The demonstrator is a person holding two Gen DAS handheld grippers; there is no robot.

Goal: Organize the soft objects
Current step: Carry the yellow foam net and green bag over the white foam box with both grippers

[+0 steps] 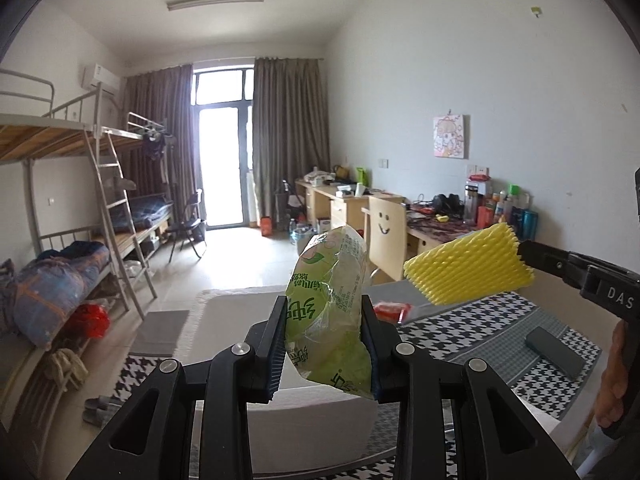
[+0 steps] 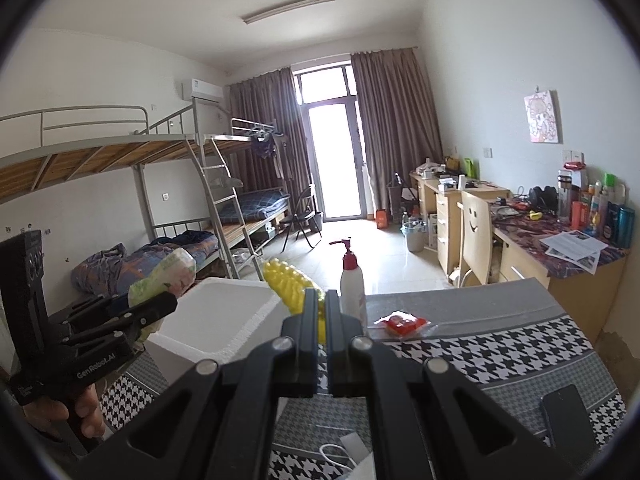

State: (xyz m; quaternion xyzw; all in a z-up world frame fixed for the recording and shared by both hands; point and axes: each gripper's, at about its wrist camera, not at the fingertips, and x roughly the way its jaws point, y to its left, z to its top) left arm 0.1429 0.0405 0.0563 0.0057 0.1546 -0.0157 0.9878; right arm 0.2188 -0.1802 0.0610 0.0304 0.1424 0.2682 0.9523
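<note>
Slippage is the risk: the left claw (image 1: 326,344) pinches a crinkly green packet (image 1: 330,312) above the white foam box (image 2: 208,320). The right claw (image 2: 316,320) squeezes yellow foam netting (image 1: 468,268) beside it; either could drop outside, onto the worktop (image 2: 500,344) edge.

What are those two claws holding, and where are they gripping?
The left gripper pinches a green plastic packet across its lower half; the right gripper clamps one end of a yellow foam net.

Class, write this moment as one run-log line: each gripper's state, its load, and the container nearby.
left gripper: shut on green packet | right gripper: shut on yellow foam net | both held in air | white foam box: on table, open
</note>
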